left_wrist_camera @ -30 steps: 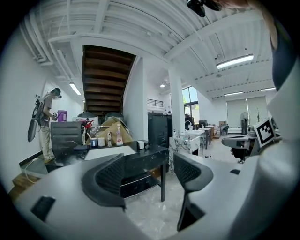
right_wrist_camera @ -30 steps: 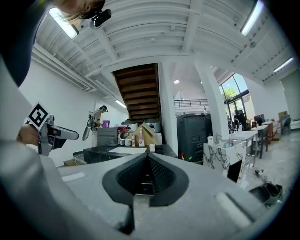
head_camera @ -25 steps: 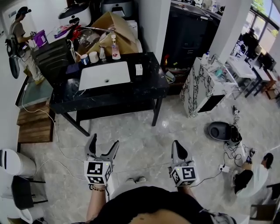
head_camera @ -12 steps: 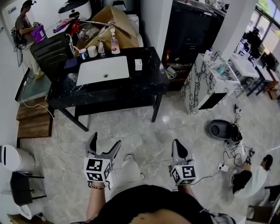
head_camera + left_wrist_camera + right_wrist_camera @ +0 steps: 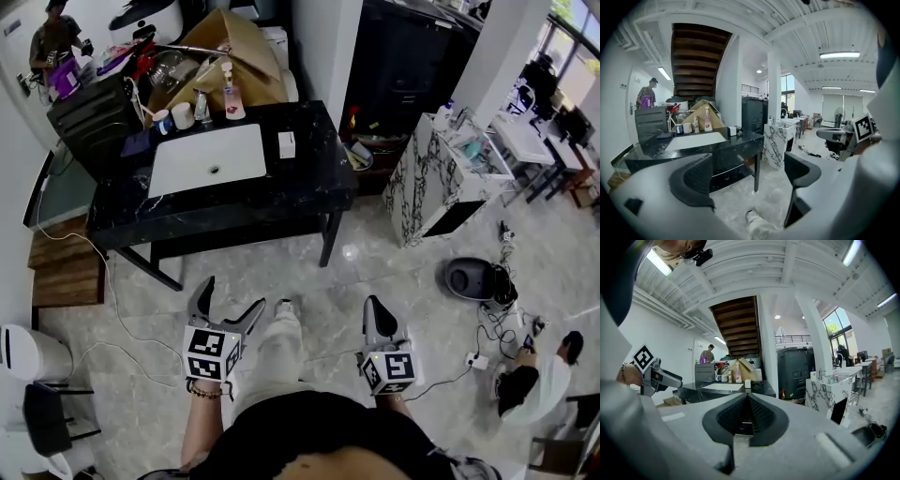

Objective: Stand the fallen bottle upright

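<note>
A black table (image 5: 300, 187) with a white inset basin (image 5: 211, 159) stands ahead of me. At its back edge stand a pink-labelled bottle (image 5: 229, 94), a smaller clear bottle (image 5: 202, 105) and two cups (image 5: 183, 114), all upright as far as I can tell. No lying bottle shows clearly from here. My left gripper (image 5: 228, 298) hangs over the floor short of the table. Its jaws have just been opening and stand wide, with nothing between them (image 5: 747, 176). My right gripper (image 5: 373, 314) is shut and empty (image 5: 747, 416), also over the floor.
A small white box (image 5: 285, 143) sits right of the basin. Behind the table are a cardboard box (image 5: 234, 47) and a black crate (image 5: 94, 117). A marble-patterned cabinet (image 5: 441, 178), a dark round device (image 5: 473, 278) and cables lie to the right. A person (image 5: 56, 42) stands far left.
Both grippers have moved forward toward the table, and my leg has stepped out between them. The left jaws stand a little wider than before.
</note>
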Action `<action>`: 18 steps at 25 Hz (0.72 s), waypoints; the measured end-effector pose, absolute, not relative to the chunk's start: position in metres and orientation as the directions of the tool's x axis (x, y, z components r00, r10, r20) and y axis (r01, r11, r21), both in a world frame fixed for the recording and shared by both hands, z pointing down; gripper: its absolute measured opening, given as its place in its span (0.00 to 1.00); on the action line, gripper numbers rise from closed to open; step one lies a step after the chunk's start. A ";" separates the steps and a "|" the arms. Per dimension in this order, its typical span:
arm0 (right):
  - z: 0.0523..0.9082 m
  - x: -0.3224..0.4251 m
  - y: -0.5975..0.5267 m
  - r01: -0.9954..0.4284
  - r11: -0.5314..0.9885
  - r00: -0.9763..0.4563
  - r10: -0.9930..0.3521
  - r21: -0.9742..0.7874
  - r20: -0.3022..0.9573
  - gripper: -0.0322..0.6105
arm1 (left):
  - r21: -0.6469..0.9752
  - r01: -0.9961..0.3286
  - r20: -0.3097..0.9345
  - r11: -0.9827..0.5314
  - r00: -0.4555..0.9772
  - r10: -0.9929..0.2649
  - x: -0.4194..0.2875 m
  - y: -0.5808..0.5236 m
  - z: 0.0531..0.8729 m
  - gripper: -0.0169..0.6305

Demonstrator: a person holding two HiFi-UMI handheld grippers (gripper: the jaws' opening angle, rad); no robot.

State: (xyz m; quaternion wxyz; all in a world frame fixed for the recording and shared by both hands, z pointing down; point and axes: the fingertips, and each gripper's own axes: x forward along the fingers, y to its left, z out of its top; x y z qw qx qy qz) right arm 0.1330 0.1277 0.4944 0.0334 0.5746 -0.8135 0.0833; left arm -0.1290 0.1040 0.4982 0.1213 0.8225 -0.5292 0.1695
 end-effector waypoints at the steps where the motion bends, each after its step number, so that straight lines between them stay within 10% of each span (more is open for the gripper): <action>1: 0.494 0.132 0.117 -0.941 0.325 -0.336 -0.931 -0.097 0.144 0.06 | 0.031 -0.908 0.403 -0.418 0.394 -0.826 -0.128 0.092 0.497 0.73; 18: 0.477 0.093 -0.111 -0.936 0.315 -0.338 -0.928 -0.155 0.155 0.05 | 0.011 -0.867 0.420 -0.499 0.457 -0.784 -0.146 -0.145 0.481 0.73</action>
